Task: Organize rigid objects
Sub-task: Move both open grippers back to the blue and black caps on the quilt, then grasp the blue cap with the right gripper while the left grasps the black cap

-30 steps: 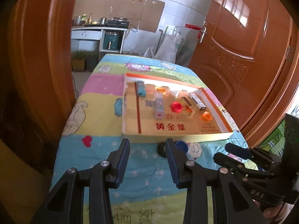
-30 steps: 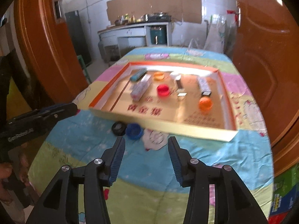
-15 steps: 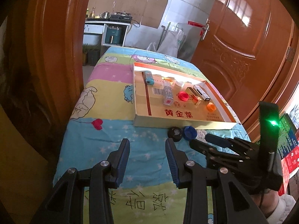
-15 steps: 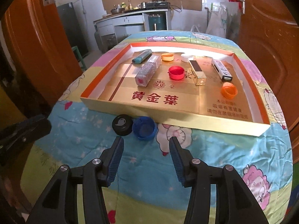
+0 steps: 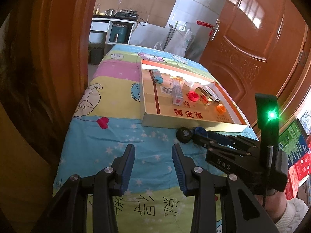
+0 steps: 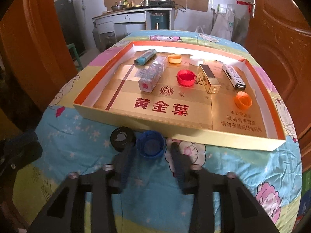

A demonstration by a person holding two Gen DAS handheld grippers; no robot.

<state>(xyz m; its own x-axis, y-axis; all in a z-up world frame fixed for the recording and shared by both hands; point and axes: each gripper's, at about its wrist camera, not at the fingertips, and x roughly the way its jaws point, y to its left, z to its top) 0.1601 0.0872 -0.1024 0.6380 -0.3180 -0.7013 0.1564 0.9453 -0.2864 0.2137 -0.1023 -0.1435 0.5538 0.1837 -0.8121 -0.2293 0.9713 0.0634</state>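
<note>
Fingers (image 6: pixel 126 155) of the right gripper (image 6: pixel 149 155) stand open around the blue cap (image 6: pixel 150 144) at lower centre, beside the black cap (image 6: pixel 122 136), below the box (image 6: pixel 175 136); left gripper (image 5: pixel 153 155) open over the bed (image 5: pixel 116 136)

Dim daylit room, glare on the door (image 5: pixel 252 19), heavy fisheye vignetting, motion-blurred right tool (image 6: pixel 150 153)

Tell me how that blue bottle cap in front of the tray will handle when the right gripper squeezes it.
The blue cap looks like stiff plastic, probably very light. It lies open side up, so it should not roll. The black cap touches it and may get nudged by the open right gripper.
</note>
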